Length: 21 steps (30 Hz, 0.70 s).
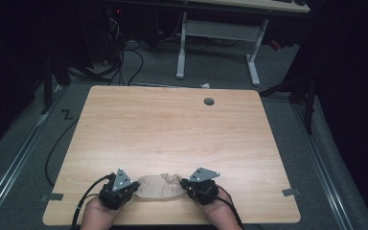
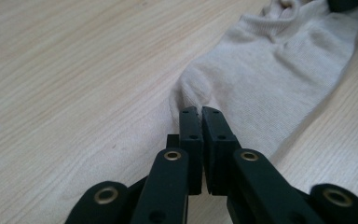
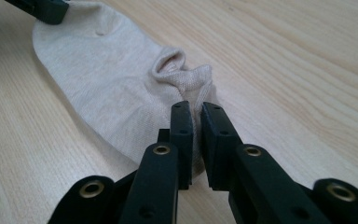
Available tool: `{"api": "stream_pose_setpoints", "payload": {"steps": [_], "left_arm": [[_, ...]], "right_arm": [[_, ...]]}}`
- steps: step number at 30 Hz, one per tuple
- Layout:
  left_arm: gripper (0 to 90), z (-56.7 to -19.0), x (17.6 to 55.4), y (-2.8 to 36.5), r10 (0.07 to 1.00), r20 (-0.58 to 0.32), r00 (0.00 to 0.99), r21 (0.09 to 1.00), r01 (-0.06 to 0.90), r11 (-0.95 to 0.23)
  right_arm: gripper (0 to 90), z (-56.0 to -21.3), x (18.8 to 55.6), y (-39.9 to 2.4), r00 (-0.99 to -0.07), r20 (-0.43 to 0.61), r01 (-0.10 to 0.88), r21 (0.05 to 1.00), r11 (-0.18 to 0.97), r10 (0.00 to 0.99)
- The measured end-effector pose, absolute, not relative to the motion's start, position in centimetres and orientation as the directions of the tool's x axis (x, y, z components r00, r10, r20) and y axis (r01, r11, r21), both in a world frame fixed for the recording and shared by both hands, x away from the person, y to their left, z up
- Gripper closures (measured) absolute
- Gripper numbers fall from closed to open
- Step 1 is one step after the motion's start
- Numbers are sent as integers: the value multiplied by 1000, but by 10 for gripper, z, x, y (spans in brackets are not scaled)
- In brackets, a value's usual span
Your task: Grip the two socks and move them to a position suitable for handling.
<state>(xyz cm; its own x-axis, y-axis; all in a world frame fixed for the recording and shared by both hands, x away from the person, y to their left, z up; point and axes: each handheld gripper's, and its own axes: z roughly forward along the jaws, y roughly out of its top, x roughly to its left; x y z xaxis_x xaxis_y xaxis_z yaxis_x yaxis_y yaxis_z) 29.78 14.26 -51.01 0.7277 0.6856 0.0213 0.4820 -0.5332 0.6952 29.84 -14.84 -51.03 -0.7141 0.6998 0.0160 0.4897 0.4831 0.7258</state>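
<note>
A beige ankle sock (image 1: 159, 187) lies flat near the front edge of the wooden table (image 1: 172, 129), between my two grippers. My left gripper (image 1: 133, 186) pinches the sock's toe end; in the left gripper view the jaws (image 2: 200, 112) are pressed together on a fold of the sock (image 2: 279, 70). My right gripper (image 1: 184, 184) grips the cuff end; in the right gripper view its jaws (image 3: 196, 108) clamp the bunched cuff of the sock (image 3: 112, 88). The left gripper's tip (image 3: 42, 8) appears at the far end of the sock there.
A round grommet hole (image 1: 209, 101) sits near the table's far edge. Behind the table stand a white desk frame (image 1: 218, 38) and loose cables (image 1: 124, 52) on the grey floor. Tape tabs (image 1: 291, 192) mark the front corners.
</note>
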Motion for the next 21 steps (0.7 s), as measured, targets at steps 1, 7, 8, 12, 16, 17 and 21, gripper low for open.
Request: {"api": "stream_pose_setpoints", "payload": {"steps": [1, 7, 8, 12, 16, 17, 21], "left_arm": [[871, -512, 299, 142, 687, 22, 726, 689, 487, -537], [862, -519, 306, 137, 689, 41, 724, 676, 488, -553], [860, -519, 309, 136, 690, 43, 723, 679, 485, -551], [807, -520, 319, 136, 703, 20, 711, 693, 497, -522], [670, -513, 322, 148, 718, -10, 696, 735, 492, -467], [631, -510, 322, 153, 722, -16, 691, 750, 486, -449], [562, -504, 328, 177, 762, -42, 646, 781, 497, -378]], "right_arm": [[825, -512, 299, -148, -714, 16, 496, 717, 490, 700], [785, -519, 303, -146, -706, 13, 517, 693, 503, 708], [778, -519, 304, -146, -702, 6, 517, 693, 503, 713], [722, -520, 312, -150, -687, 25, 536, 693, 482, 727], [644, -516, 317, -162, -682, 111, 553, 724, 411, 723], [636, -514, 317, -165, -677, 113, 548, 737, 396, 727], [573, -509, 321, -181, -622, 90, 532, 777, 336, 778]]}}
